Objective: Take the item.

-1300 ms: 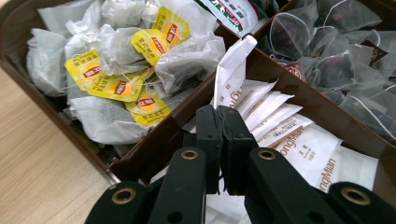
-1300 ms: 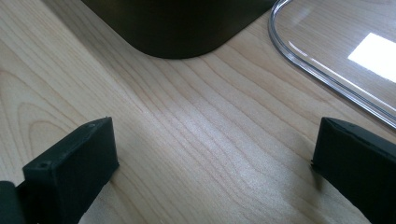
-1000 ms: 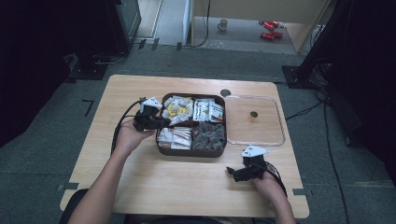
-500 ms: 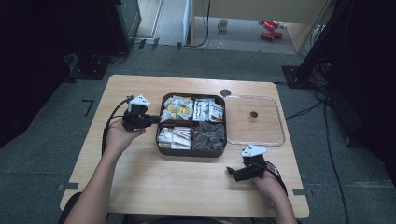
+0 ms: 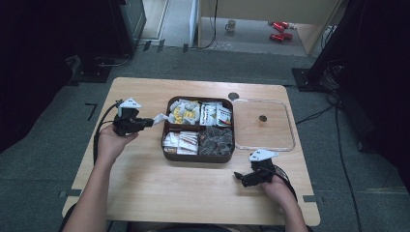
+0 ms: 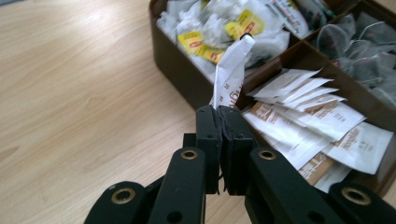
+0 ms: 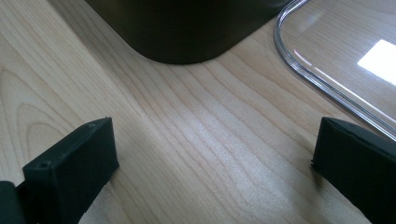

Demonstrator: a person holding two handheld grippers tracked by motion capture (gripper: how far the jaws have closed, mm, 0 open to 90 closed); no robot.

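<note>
A dark brown tray [image 5: 167, 145] with four compartments of sachets and tea bags sits mid-table. My left gripper [image 5: 151, 121] hovers just left of the tray, shut on a white sachet [image 6: 229, 74] that sticks up from its pinched pads; the sachet [image 5: 160, 117] hangs over the tray's left rim. The tray's wall [image 6: 173, 70] lies right behind it. My right gripper [image 5: 238, 177] rests on the table near the tray's front right corner [image 7: 187, 32], open, with bare wood between its fingers [image 7: 74, 163].
A clear plastic lid [image 5: 263, 124] lies flat to the right of the tray, its rim [image 7: 327, 84] close to my right gripper. Bare wooden table [image 5: 145, 193] stretches left and in front of the tray.
My left gripper has drawn leftward, away from the tray's upper left compartment, carrying the white sachet out past the rim. The right gripper has stayed put.
</note>
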